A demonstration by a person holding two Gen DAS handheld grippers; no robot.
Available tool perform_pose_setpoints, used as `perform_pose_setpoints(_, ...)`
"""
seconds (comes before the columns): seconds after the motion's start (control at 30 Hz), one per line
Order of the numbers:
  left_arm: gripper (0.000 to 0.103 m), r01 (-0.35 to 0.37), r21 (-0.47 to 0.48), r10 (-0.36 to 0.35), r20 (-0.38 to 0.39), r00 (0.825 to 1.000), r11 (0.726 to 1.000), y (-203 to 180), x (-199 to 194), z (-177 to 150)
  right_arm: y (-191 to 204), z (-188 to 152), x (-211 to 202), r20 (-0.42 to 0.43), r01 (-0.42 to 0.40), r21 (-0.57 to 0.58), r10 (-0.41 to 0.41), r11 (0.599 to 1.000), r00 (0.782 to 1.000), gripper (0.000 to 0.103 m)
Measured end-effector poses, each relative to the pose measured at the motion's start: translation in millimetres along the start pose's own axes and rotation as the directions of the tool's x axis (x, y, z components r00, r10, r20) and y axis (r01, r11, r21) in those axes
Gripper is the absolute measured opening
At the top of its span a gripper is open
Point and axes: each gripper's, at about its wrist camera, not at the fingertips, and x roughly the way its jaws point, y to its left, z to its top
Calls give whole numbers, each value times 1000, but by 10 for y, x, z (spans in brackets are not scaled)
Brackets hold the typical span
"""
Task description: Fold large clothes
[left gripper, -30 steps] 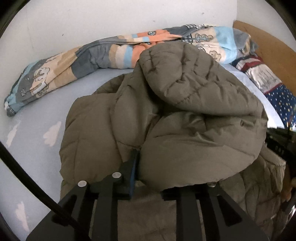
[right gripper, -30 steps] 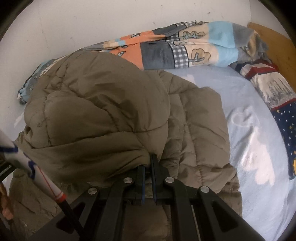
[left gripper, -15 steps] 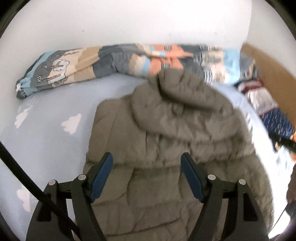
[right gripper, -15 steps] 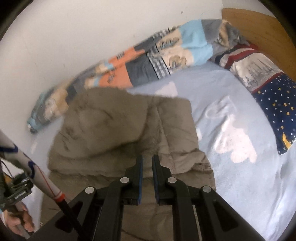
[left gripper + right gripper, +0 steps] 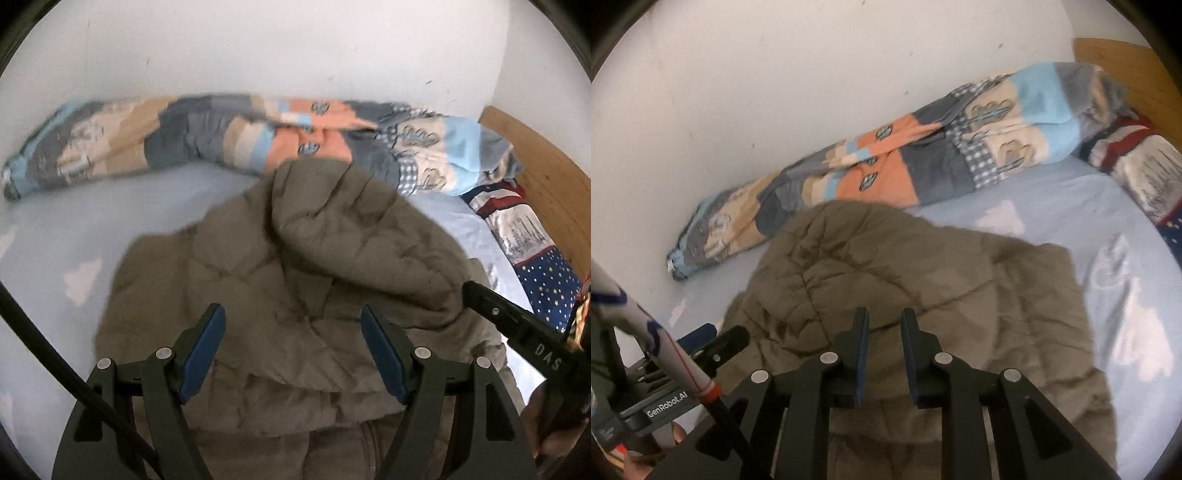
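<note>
An olive-brown padded jacket (image 5: 314, 266) lies on the light blue sheet (image 5: 74, 221), its hooded top folded down over its body. My left gripper (image 5: 291, 312) hovers above the folded edge, wide open, with only the jacket far below between its blue pads (image 5: 201, 350). In the right wrist view the same jacket (image 5: 923, 273) fills the middle. My right gripper (image 5: 885, 313) is above its near fold; its jaws are opening, a narrow gap shows and nothing is between them. The other gripper's black body (image 5: 517, 325) crosses the right edge.
A rolled patchwork quilt (image 5: 258, 136) lies along the white wall behind the jacket. Pillows (image 5: 532, 240) and a wooden headboard (image 5: 546, 173) are at the right. A black cable (image 5: 55, 350) crosses the left wrist view. Bare sheet (image 5: 1126, 295) lies right of the jacket.
Both grippers let go of the jacket fabric they held and pulled back and up. The left one opened wide, the right one began to part. The jacket now rests folded.
</note>
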Motion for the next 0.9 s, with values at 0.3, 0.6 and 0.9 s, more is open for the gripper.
perform_pose_setpoints(0.3,75,-124,82,133,-122,984,989,-53,457,-199,-52,-336,651,-157,51,-49,-58,998,986,20)
perform_pose_setpoints(0.6,76,-85,61,89,-65,994,995,-40,173,-139,-138,-254,555,-193,25,17,-22,1000,981,22)
perform_pose_setpoints(0.9,76,-138,-15,136,-66,988,990,181,183,-73,264,-182,400,-119,-72,-49,66,996,991,30)
